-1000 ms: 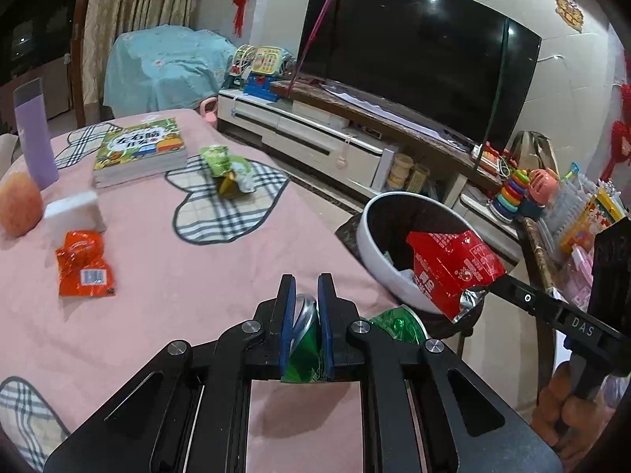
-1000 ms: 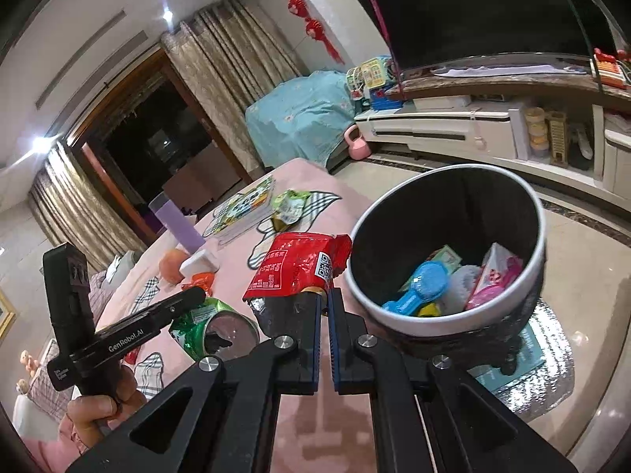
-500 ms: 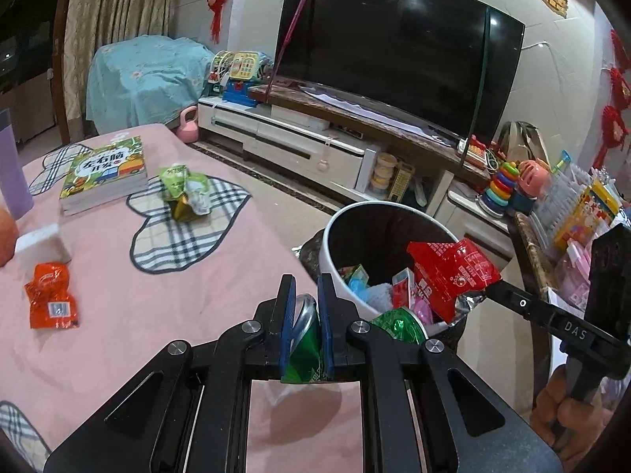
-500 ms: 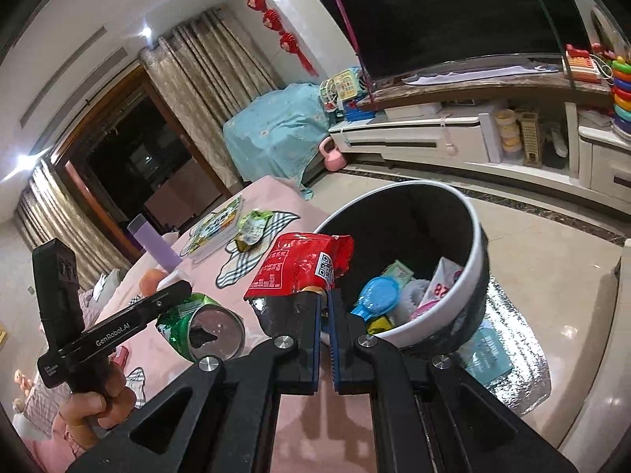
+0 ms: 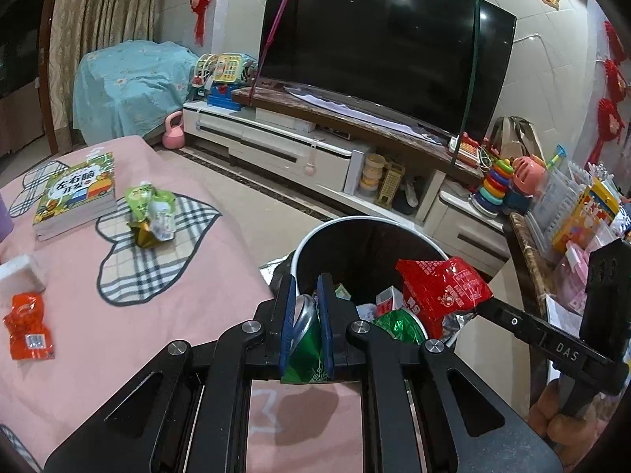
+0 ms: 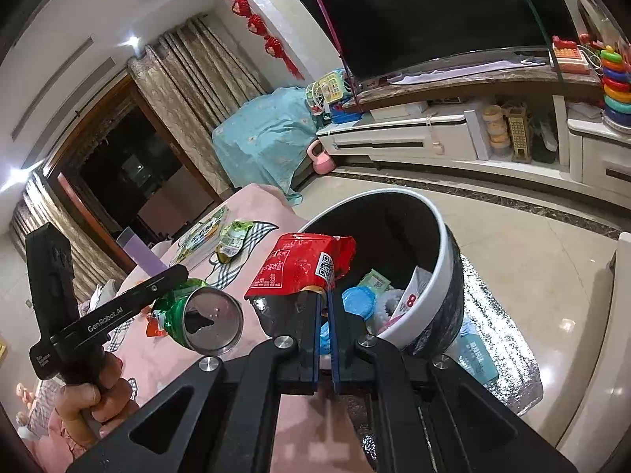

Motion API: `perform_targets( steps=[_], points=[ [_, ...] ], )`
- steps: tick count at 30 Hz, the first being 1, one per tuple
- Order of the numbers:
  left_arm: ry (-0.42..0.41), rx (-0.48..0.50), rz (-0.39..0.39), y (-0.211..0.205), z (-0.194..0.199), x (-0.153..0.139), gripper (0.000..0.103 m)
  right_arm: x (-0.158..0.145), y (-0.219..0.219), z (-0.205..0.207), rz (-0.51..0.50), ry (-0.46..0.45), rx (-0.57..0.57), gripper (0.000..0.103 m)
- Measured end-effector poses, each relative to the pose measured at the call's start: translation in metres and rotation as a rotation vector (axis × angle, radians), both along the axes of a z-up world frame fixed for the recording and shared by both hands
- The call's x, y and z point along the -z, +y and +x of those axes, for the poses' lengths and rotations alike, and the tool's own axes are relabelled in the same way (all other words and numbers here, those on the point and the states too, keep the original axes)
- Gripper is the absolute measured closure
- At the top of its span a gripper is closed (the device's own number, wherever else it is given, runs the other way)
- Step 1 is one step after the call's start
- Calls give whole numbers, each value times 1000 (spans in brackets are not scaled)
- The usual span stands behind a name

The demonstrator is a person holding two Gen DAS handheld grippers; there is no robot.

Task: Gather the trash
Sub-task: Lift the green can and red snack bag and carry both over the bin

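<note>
1. The left gripper pinches a crushed green can by its dented wall. The can is held above the edge of the worktop, at about 9 o'clock from the trash bin. I judge it light, thin and slippery; a hold across the flattened wall seems better than one on the round rim.
2. The right gripper is pressed together on the lower edge of a red snack bag, which hangs over the bin's near rim. The bag looks soft, crinkled and almost without weight, so it will likely flutter and not drop straight; a pinch on its sealed edge is the firm place.
3. Trash not yet taken lies on the worktop: a green wrapper at about 10 o'clock from the left gripper and an orange packet at about 9 o'clock. Both seem limp.
4. The worktop has a pink cloth with checked patches; it is soft and may wrinkle. A children's book and a white block also rest there.
5. The bin stands on the tiled floor, already partly full. Behind it, at 12 o'clock, are a television and a low white cabinet.
</note>
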State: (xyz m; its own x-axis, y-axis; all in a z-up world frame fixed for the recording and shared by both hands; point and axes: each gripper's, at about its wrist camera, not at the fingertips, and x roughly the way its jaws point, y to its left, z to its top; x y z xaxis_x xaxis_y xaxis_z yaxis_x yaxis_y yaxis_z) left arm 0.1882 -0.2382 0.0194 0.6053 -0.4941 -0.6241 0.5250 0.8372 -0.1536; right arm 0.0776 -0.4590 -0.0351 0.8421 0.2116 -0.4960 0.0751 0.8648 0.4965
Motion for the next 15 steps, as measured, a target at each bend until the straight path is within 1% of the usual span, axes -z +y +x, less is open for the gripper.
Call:
perform_targets(
  steps=[7, 15],
  points=[
    [6, 5, 4, -14, 12, 1, 92, -4, -5, 5, -24, 4, 11, 99],
    [30, 1, 27, -30, 29, 10, 92, -3, -7, 20, -68, 42, 8, 99]
  ],
)
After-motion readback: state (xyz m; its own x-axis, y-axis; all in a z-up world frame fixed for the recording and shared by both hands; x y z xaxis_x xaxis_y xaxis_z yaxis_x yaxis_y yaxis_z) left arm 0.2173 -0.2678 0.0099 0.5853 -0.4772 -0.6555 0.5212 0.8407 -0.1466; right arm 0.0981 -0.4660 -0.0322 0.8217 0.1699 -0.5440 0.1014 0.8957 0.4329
